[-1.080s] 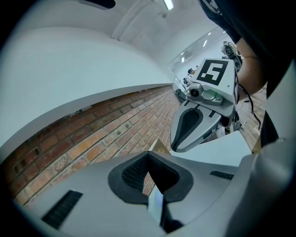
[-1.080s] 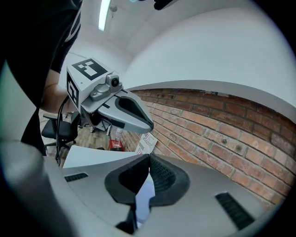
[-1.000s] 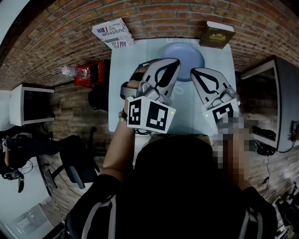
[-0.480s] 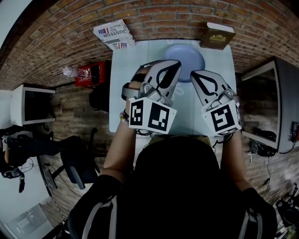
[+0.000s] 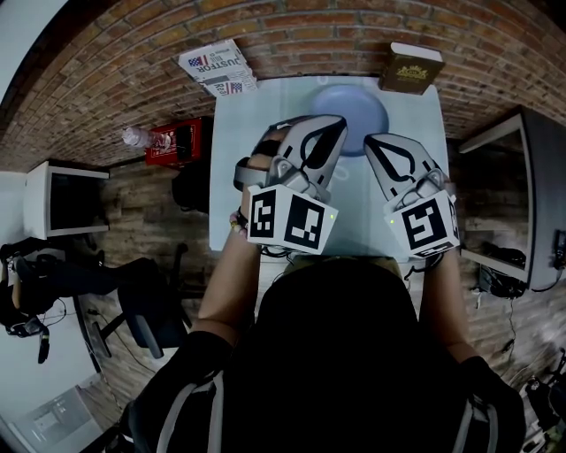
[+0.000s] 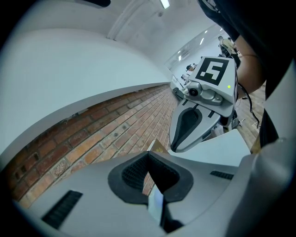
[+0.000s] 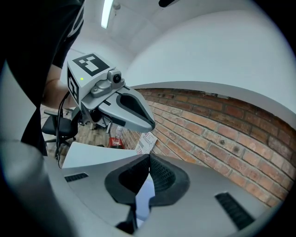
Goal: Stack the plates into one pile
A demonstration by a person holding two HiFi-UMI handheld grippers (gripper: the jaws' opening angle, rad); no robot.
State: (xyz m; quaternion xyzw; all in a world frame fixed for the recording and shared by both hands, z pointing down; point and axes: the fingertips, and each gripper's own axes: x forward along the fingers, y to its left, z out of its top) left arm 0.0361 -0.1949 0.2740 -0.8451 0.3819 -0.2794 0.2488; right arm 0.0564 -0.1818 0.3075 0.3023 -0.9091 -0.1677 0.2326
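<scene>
Pale-blue surface [image 5: 228, 133] carries a single blue plate pile [image 5: 358, 104] at its twelve o'clock edge; no loose plates show, so stacking looks finished. Left tongs [image 5: 332, 124] and right tongs [image 5: 371, 142], both closed and empty, hover at the pile's six o'clock.

This looks like an office-type workroom, with a brick wall [image 5: 292, 26], a wooden floor [image 5: 150, 234], a black swivel chair [image 5: 146, 305] near a monitor [image 5: 66, 199], a small white table [image 5: 232, 177] and a tube light [image 7: 107, 13] on the ceiling.
</scene>
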